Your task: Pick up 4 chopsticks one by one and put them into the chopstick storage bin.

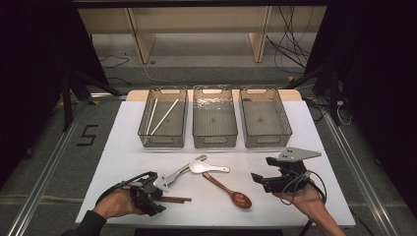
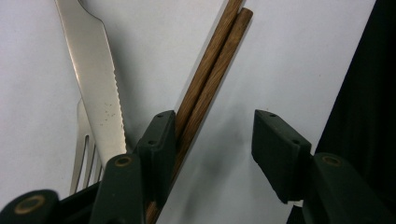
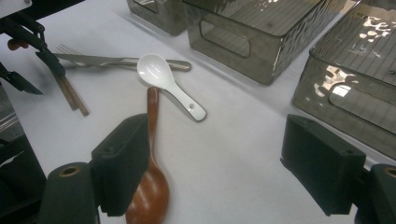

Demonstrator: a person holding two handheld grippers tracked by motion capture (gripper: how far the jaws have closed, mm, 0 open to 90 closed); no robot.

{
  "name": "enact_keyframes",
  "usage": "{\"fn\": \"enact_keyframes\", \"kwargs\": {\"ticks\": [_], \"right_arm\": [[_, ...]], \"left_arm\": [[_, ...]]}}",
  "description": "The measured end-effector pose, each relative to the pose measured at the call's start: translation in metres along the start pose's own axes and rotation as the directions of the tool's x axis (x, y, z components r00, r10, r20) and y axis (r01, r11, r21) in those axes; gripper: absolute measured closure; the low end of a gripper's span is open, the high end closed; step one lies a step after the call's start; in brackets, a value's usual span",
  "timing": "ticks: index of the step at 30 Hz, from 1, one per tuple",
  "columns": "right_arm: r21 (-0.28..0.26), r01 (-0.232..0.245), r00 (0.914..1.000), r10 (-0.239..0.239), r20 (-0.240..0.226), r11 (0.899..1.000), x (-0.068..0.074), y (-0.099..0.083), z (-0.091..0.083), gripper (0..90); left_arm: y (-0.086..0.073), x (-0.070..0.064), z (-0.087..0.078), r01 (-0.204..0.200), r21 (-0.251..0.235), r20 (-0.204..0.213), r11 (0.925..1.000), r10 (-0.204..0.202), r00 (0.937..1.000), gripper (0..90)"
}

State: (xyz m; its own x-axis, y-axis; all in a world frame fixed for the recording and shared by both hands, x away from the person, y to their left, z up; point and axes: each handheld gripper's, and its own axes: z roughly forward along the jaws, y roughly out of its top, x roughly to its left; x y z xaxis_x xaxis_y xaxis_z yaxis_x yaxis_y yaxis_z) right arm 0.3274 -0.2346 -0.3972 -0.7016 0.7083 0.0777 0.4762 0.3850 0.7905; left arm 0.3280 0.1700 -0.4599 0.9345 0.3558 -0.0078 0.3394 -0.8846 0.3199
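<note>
A pair of brown wooden chopsticks (image 1: 177, 199) (image 2: 208, 79) lies near the table's front edge. My left gripper (image 1: 158, 195) (image 2: 215, 126) is open over their near end, and the sticks rest against the inner face of its left jaw. A metal knife (image 2: 95, 70) and fork (image 2: 84, 149) lie just beside it. My right gripper (image 1: 262, 169) (image 3: 215, 140) hangs open at the right, with nothing between its jaws. A wooden spoon (image 1: 228, 189) (image 3: 152, 186) and a white ceramic spoon (image 1: 206, 167) (image 3: 163, 79) lie mid-table.
Three translucent grey bins stand in a row at the back: the left bin (image 1: 162, 140) holds two white chopsticks (image 1: 164, 117), while the middle bin (image 1: 215, 140) and right bin (image 1: 268, 139) look empty. The white table (image 1: 123, 147) ends close behind both hands.
</note>
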Motion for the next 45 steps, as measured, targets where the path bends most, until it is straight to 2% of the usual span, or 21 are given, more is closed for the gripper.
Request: {"fn": "enact_keyframes", "kwargs": {"ticks": [3,5,8,14,19,23,29,34,38,45], "right_arm": [[0.000,0.002,1.0000,-0.002,-0.001,1.000,0.0002,0.0001,0.0000,24.6],[0.001,0.002,1.0000,-0.002,-0.001,1.000,0.0001,0.0001,0.0001,24.6],[0.000,0.002,1.0000,-0.002,-0.002,1.000,0.0000,0.0002,-0.0001,24.7],[0.003,0.005,1.0000,-0.005,-0.004,1.000,0.0004,0.0003,0.0003,24.9],[0.005,0.004,1.0000,-0.004,-0.004,1.000,0.0005,0.0006,0.0005,25.0],[0.005,0.006,1.0000,-0.006,-0.004,1.000,0.0006,0.0006,0.0009,25.1],[0.007,0.007,1.0000,-0.007,-0.003,1.000,0.0006,0.0006,0.0010,25.1],[0.010,0.009,1.0000,-0.009,-0.002,1.000,0.0006,0.0007,0.0014,25.2],[0.012,0.011,0.9999,-0.011,-0.002,1.000,0.0008,0.0008,0.0015,25.2],[0.012,0.010,0.9999,-0.010,-0.003,1.000,0.0008,0.0009,0.0015,25.4]], "left_arm": [[-0.0011,0.0004,0.0014,-0.014,0.034,-0.001,0.9993,0.014,0.9999,50.2],[-0.0019,0.0005,0.0029,-0.010,0.054,-0.007,0.9985,0.010,0.9999,51.3],[-0.0024,0.0019,0.0016,-0.017,0.070,-0.006,0.9974,0.017,0.9998,54.9],[-0.0039,0.0064,0.0000,0.015,0.114,0.007,0.9934,-0.016,0.9999,63.3],[-0.0030,0.0086,-0.0007,0.013,0.145,0.009,0.9894,-0.014,0.9999,67.3],[-0.0025,0.0089,-0.0003,0.020,0.149,0.008,0.9886,-0.022,0.9997,70.9],[0.0001,0.0063,-0.0003,-0.035,0.183,0.013,0.9824,0.034,0.9994,74.0],[-0.0001,0.0047,0.0001,-0.058,0.179,0.020,0.9822,0.055,0.9983,78.3],[0.0005,0.0040,-0.0002,-0.098,0.189,0.035,0.9772,0.093,0.9951,82.2],[-0.0001,0.0028,-0.0001,-0.116,0.180,0.038,0.9768,0.111,0.9931,84.2]]}}
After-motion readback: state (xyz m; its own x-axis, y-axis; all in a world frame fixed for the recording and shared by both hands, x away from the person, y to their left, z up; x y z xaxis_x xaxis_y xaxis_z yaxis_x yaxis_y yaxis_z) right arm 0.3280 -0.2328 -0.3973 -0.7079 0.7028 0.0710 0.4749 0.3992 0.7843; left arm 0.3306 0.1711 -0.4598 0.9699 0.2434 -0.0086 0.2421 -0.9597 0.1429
